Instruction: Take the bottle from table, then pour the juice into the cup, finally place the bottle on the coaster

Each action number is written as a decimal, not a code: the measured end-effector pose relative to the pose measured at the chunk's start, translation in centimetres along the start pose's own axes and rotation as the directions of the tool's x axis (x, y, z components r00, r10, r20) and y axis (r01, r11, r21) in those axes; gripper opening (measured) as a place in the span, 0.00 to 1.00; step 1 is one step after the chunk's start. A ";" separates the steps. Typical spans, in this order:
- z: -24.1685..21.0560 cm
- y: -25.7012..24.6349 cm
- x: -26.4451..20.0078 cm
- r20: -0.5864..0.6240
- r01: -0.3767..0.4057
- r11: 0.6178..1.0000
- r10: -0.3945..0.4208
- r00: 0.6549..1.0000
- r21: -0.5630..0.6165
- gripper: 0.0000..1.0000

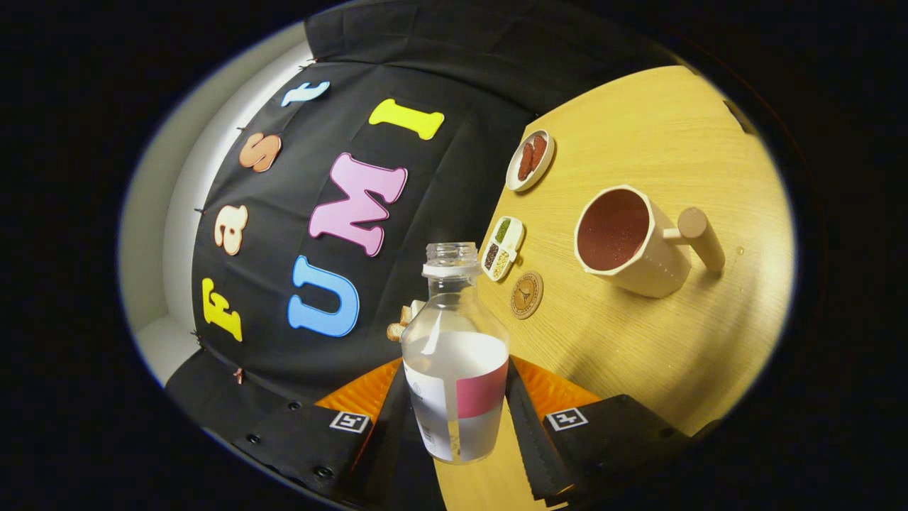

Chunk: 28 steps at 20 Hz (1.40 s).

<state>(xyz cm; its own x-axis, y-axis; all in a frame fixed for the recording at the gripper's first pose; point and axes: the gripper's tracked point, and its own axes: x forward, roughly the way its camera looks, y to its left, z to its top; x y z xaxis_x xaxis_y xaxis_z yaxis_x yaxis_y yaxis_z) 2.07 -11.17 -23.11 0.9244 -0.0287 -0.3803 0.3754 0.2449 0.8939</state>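
The gripper [457, 419] holds the bottle [455, 362], both fingers pressed on its sides, lifted and tilted. The pour looks to be in hand: the cup [628, 241] stands well right, the coaster [526, 294] between them. Next, bring the open mouth over the cup's rim.

1. A light wooden table [660, 341] carries everything and runs ahead of the jaws.
2. A cream cup [628, 241] with a wooden peg handle stands on it, well beyond the jaws and off to one side; its inside looks reddish.
3. A round coaster [527, 294] lies flat just beyond the jaws, near the cup.
4. A small 3-part tray [503, 248] of grains lies just past the coaster.
5. Farthest off, a small oval dish [530, 160] holds 2 reddish-brown pieces.
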 end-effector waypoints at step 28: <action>2.5 -3.9 1.3 -0.076 0.052 0.834 -0.012 0.997 0.550 0.75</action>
<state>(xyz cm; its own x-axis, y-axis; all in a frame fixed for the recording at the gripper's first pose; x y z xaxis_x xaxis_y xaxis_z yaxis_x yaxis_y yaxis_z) 1.97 -14.60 -26.47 0.9122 0.0421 -0.4077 0.3978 -0.3302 0.8560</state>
